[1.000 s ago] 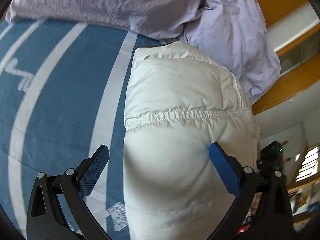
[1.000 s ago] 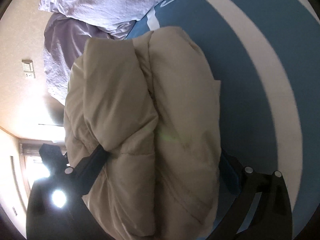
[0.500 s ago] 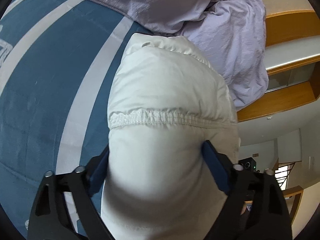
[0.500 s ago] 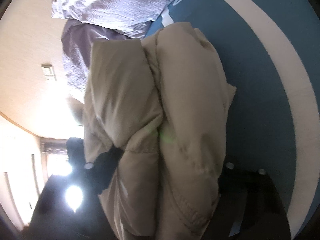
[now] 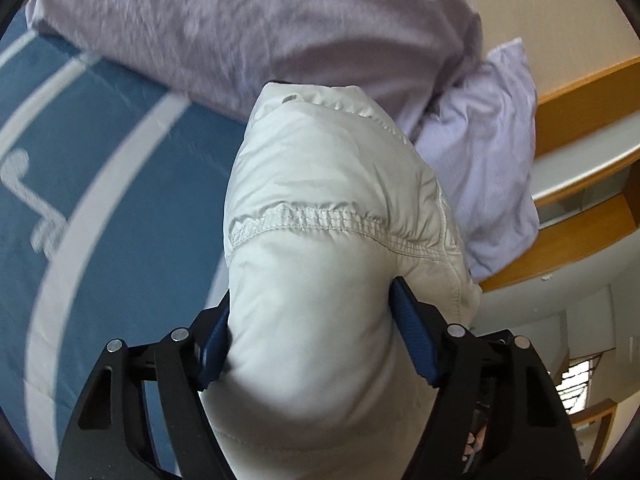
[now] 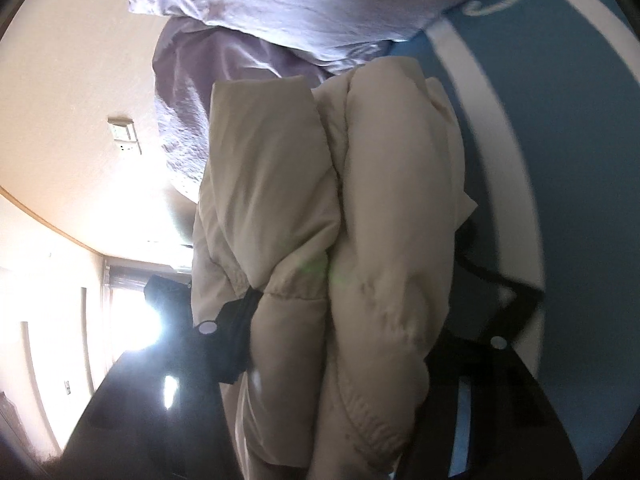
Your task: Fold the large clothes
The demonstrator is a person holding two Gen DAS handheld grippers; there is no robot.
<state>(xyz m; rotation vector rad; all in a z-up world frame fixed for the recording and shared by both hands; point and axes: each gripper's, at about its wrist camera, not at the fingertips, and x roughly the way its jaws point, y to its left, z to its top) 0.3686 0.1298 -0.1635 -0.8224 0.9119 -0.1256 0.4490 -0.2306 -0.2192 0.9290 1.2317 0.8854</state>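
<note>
A folded white puffer jacket (image 5: 328,168) lies on the blue bed cover (image 5: 100,128), its far end close to the pillows. My left gripper (image 5: 312,304) straddles its near end; the jaws are closing and both blue pads (image 5: 412,340) dent the padding. In the right wrist view the same jacket (image 6: 272,160) looks beige, bundled in thick folds. My right gripper (image 6: 356,276) is closing on it too, with one dark finger (image 6: 240,320) sunk into a fold. The other finger is mostly hidden behind the fabric.
Two lavender pillows (image 5: 260,28) (image 5: 492,140) are heaped just beyond the jacket. A wooden headboard shelf (image 5: 580,96) stands behind them. The blue cover with white stripes (image 6: 560,120) stretches to one side. A wall switch (image 6: 122,130) shows on the pale wall.
Both grippers went from wide open around the jacket to squeezing it. Both have moved with it toward the pillows, which now loom larger.
</note>
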